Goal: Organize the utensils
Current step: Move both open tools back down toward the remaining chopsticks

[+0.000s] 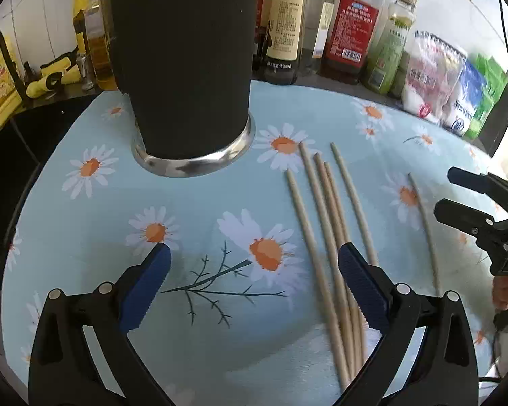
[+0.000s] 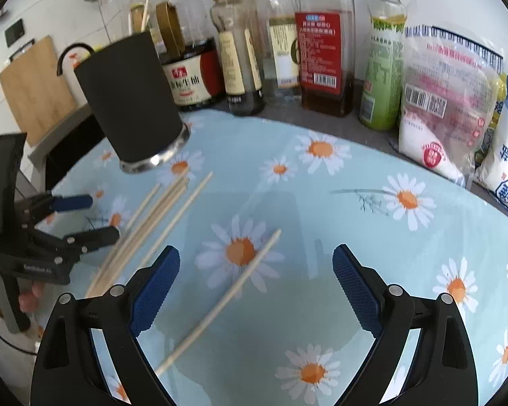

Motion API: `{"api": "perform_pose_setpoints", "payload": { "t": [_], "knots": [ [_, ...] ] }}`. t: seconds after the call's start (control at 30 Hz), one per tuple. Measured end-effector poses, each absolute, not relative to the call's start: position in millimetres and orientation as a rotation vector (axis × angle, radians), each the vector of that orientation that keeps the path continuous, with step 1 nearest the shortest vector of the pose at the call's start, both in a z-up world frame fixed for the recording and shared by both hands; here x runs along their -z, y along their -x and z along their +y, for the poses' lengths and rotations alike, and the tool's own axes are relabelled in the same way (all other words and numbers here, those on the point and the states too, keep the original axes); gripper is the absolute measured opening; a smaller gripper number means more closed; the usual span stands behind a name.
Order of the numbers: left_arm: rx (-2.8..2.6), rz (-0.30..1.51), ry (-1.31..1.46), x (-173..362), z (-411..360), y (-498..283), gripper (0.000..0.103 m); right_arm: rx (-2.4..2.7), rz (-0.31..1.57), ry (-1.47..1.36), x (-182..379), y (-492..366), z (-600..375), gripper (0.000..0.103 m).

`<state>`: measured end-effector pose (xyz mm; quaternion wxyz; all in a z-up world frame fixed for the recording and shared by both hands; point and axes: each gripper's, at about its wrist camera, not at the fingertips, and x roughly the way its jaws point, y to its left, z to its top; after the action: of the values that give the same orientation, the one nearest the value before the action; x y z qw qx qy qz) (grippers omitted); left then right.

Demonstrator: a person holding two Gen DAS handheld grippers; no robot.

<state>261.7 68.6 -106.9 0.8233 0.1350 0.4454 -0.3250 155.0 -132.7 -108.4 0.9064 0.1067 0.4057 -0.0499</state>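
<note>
My left tongs (image 1: 254, 270) are spread wide and hold nothing; the right tongs (image 2: 255, 270) are released too, also empty. 5 chopsticks (image 1: 325, 223) lie bunched on the daisy cloth (image 1: 193, 203), just beside my left tongs' right pad (image 1: 360, 287), and 1 stray chopstick (image 2: 233, 291) lies apart, between my right tongs' pads. The black holder (image 1: 186, 67) stands upright near the bundle's far tips. I think the step is picking up sticks for the holder. I should straddle the stray stick across its middle, pinch squarely so it doesn't swivel, then tip it upright over the holder's mouth.
</note>
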Motion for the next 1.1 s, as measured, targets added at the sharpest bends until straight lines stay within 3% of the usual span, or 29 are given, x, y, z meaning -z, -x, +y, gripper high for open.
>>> {"api": "perform_pose_setpoints", "payload": {
  "t": [0.43, 0.57, 0.97, 1.07, 1.1],
  "knots": [
    [0.657, 0.97, -0.38, 114, 61, -265, 0.099, 0.221, 0.942, -0.186, 126, -158, -127, 0.088],
    [0.658, 0.959, -0.374, 114, 62, -265, 0.099, 0.294, 0.959, -0.197, 129, -158, -126, 0.096],
    [0.578, 0.973, -0.329, 115, 57, -266, 0.099, 0.329, 1.004, -0.227, 129, -162, -127, 0.096],
    [0.565, 0.976, -0.318, 114, 57, -264, 0.095, 0.339, 1.003, -0.228, 129, -163, -126, 0.092],
    [0.565, 0.979, -0.317, 113, 57, -263, 0.091, 0.331, 1.002, -0.221, 128, -162, -124, 0.083]
  ]
}}
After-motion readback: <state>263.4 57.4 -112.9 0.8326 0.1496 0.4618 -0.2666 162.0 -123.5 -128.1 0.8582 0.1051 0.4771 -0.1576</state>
